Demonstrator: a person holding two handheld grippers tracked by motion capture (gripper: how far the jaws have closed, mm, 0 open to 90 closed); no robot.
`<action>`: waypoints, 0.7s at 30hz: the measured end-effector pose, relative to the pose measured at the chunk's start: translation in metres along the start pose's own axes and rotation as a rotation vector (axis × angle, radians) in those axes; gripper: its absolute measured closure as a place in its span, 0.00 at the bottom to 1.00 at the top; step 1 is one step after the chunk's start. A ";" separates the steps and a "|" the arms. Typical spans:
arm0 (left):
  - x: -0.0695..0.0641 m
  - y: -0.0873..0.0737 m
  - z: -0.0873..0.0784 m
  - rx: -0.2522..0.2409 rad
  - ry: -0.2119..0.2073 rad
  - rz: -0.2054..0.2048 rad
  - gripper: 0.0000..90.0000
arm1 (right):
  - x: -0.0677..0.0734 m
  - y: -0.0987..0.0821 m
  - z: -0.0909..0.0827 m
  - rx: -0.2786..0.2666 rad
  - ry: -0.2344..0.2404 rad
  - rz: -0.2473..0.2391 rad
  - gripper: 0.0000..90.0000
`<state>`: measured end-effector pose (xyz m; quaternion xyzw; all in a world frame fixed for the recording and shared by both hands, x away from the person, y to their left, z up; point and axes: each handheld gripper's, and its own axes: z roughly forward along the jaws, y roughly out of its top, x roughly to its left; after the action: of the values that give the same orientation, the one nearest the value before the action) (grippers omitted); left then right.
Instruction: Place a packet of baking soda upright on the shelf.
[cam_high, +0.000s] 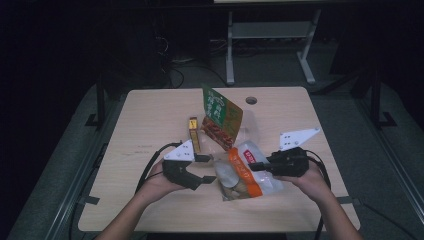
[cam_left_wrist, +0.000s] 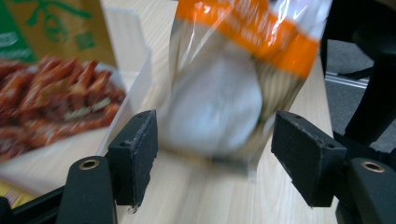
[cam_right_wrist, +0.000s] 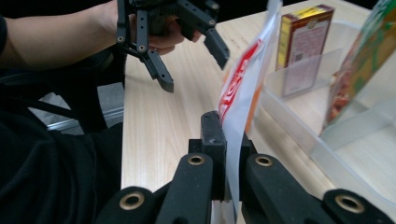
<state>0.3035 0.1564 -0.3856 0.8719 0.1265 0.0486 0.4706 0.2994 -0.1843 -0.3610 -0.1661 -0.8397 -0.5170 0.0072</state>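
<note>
Left gripper (cam_high: 206, 168) at 7 o'clock on the table (cam_high: 150, 125), jaws wide apart, close beside the bag's left edge without touching. At table centre, a clear bin (cam_right_wrist: 299, 126) holding a small box (cam_high: 194, 134) and a green pouch (cam_high: 221, 117), both upright. At 6 o'clock, just below the bin, a clear snack bag (cam_high: 243, 172) with orange band. Right gripper (cam_high: 254, 166) at 5 o'clock, jaws clamped tight on the bag's right edge, lifting it on edge.
</note>
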 end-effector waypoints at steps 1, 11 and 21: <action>0.001 -0.003 -0.003 0.001 0.003 -0.010 0.34 | 0.001 0.000 -0.002 -0.002 -0.006 -0.002 1.00; 0.003 -0.034 -0.022 0.028 0.055 -0.060 0.30 | 0.000 -0.004 -0.029 -0.032 -0.052 0.009 1.00; 0.001 -0.058 -0.030 0.061 0.077 -0.099 0.20 | 0.003 0.004 -0.045 -0.041 -0.094 -0.021 1.00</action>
<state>0.2885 0.2120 -0.4174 0.8760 0.1891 0.0549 0.4403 0.2900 -0.2212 -0.3361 -0.1818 -0.8298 -0.5260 -0.0411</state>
